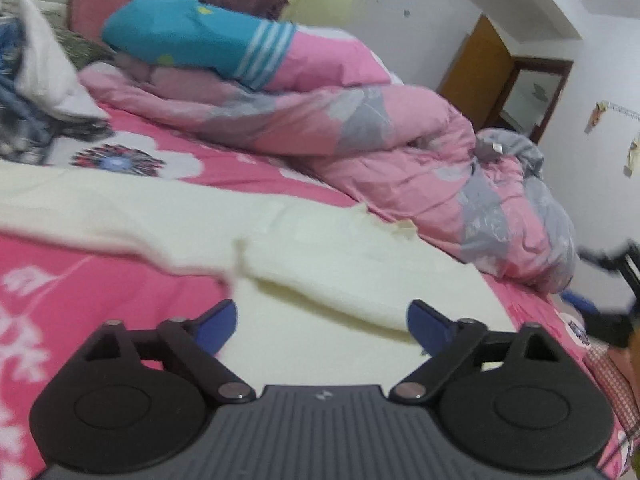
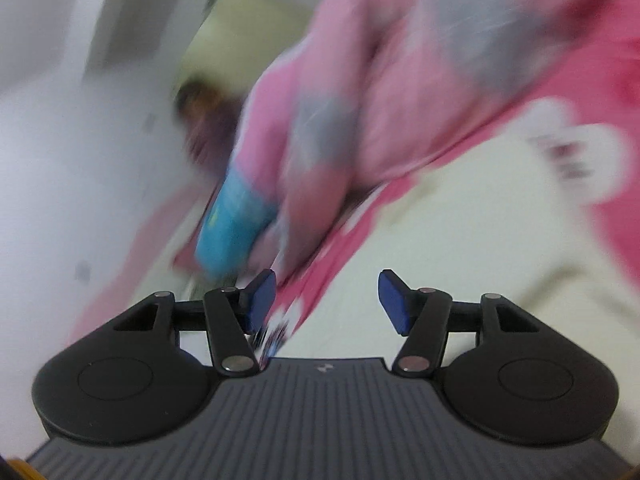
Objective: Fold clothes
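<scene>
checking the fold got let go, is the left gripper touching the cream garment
Apart. The left wrist view shows the left gripper with jaws wide open and nothing between them, above the cream garment.

The left gripper [image 1: 322, 326] points forward and somewhat downward, its jaws spread wide with nothing pressed between the blue pads [image 1: 218, 326]. The right gripper [image 2: 326, 300] is rolled to one side, its view tilted and smeared; its jaws stand apart, gripping nothing.
</scene>
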